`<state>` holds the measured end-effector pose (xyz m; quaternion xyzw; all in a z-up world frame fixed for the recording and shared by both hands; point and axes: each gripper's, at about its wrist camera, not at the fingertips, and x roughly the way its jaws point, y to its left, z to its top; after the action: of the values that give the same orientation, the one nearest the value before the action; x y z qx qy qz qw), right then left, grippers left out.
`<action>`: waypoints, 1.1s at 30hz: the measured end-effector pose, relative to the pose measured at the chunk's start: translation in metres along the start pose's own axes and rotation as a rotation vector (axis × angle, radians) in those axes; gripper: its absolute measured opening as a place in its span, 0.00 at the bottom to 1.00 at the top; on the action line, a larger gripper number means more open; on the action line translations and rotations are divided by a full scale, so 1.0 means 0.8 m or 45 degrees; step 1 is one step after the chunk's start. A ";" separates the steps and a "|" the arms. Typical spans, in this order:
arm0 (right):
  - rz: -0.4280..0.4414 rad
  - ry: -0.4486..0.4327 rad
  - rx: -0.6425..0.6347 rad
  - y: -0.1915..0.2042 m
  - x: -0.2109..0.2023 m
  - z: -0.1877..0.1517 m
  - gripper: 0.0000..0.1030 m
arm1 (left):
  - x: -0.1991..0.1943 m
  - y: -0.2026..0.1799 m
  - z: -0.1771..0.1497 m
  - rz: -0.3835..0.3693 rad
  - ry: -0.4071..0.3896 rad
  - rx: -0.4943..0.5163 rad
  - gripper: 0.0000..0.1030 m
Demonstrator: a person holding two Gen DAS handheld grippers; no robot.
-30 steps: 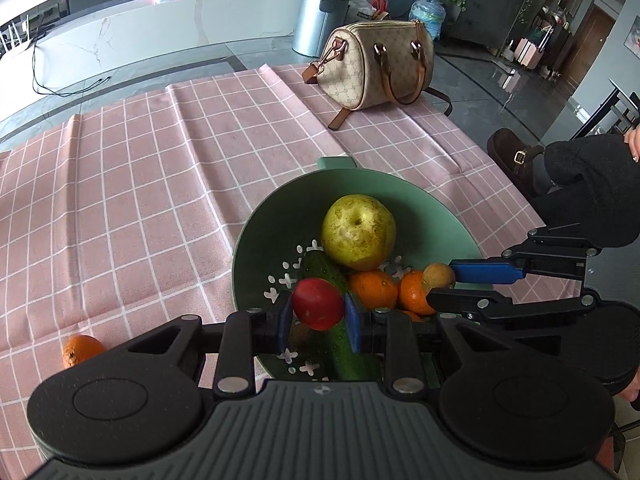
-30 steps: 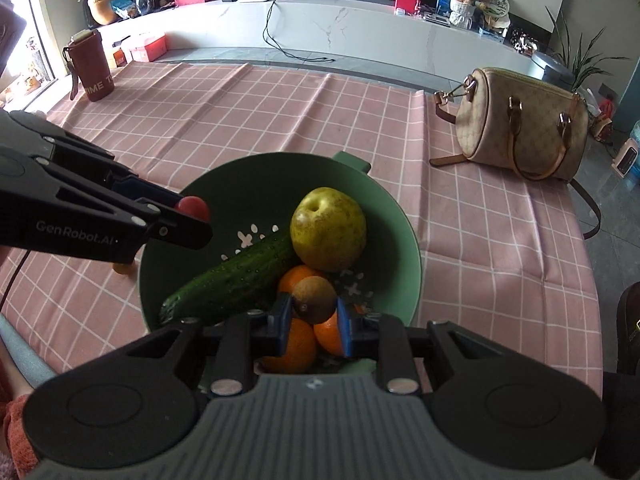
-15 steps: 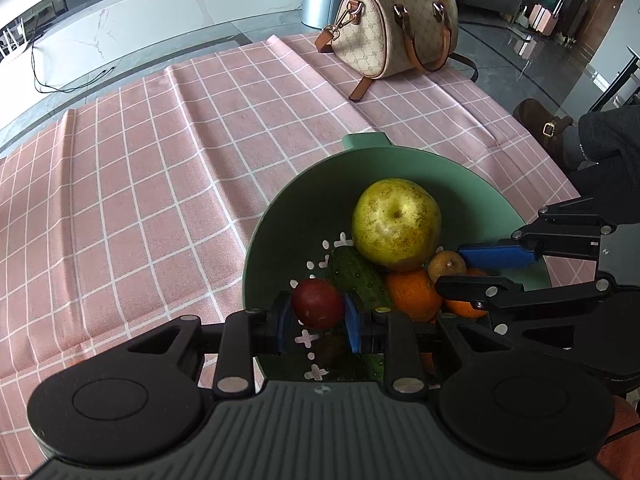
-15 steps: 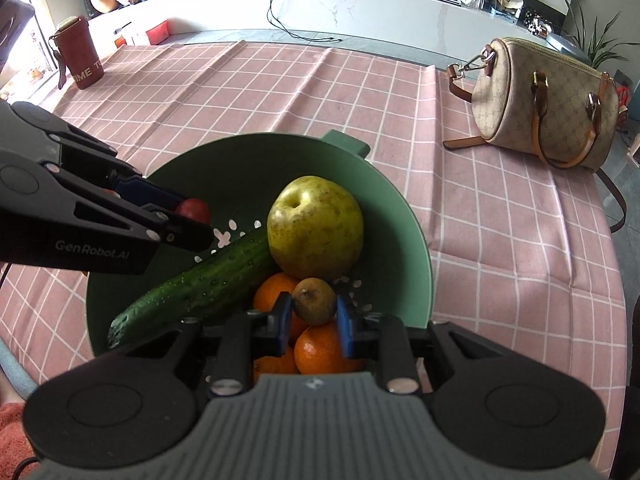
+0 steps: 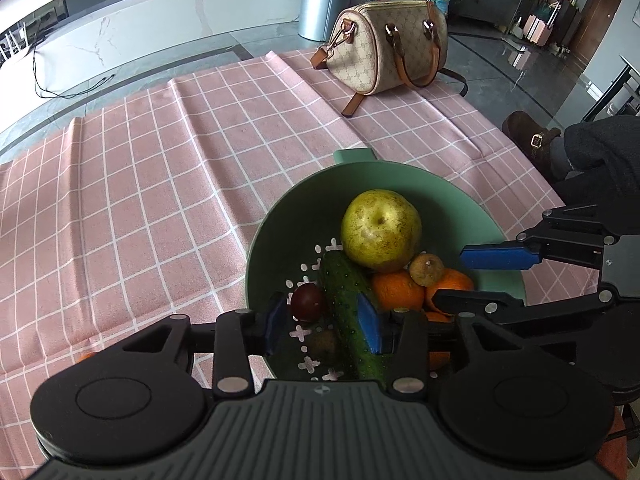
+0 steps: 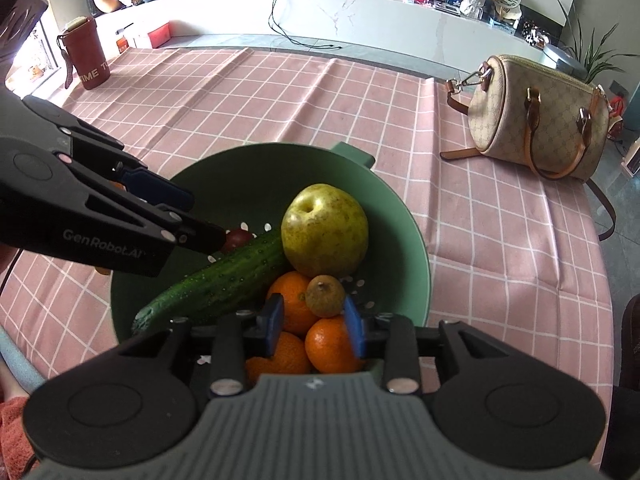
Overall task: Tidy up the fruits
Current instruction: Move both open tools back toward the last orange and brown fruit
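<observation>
A green colander bowl (image 5: 400, 176) (image 6: 412, 240) on the pink checked cloth holds a yellow pear (image 5: 380, 230) (image 6: 324, 230), a cucumber (image 5: 346, 292) (image 6: 224, 280), several oranges (image 5: 398, 290) (image 6: 332, 344), a small brown fruit (image 5: 427, 269) (image 6: 325, 295) and a small red fruit (image 5: 307, 302) (image 6: 238, 237). My left gripper (image 5: 326, 322) is open over the bowl, the red fruit lying loose between its pads. My right gripper (image 6: 314, 322) is open, the brown fruit resting on the oranges between its pads.
A beige handbag (image 5: 390, 44) (image 6: 538, 118) sits at the table's far right. A red-brown flask (image 6: 86, 56) stands at the far left. An orange (image 5: 84, 357) lies on the cloth left of the bowl. A person's leg and shoe (image 5: 532, 142) are beside the right edge.
Both grippers have opened. The left one let the red fruit go into the bowl by the cucumber; the right one let the brown fruit go onto the oranges.
</observation>
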<state>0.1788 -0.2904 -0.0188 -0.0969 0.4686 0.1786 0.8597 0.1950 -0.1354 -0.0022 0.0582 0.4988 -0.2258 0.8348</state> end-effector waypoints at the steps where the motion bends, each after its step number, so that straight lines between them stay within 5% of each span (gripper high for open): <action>1: -0.003 -0.010 0.003 0.003 -0.005 0.001 0.32 | -0.008 0.000 -0.001 -0.002 -0.013 0.001 0.48; 18: 0.144 -0.271 0.104 0.124 -0.063 0.014 0.38 | -0.133 0.083 -0.071 0.215 -0.209 -0.121 0.50; 26: 0.197 -0.292 0.095 0.191 -0.043 0.007 0.37 | -0.138 0.128 -0.121 0.243 -0.238 -0.209 0.50; 33: 0.189 -0.254 0.123 0.225 -0.015 -0.005 0.37 | -0.127 0.138 -0.156 0.269 -0.263 -0.164 0.50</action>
<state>0.0983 -0.1294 -0.0106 -0.0024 0.3946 0.2277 0.8902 0.1016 0.0360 0.0094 0.0331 0.4147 -0.1089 0.9028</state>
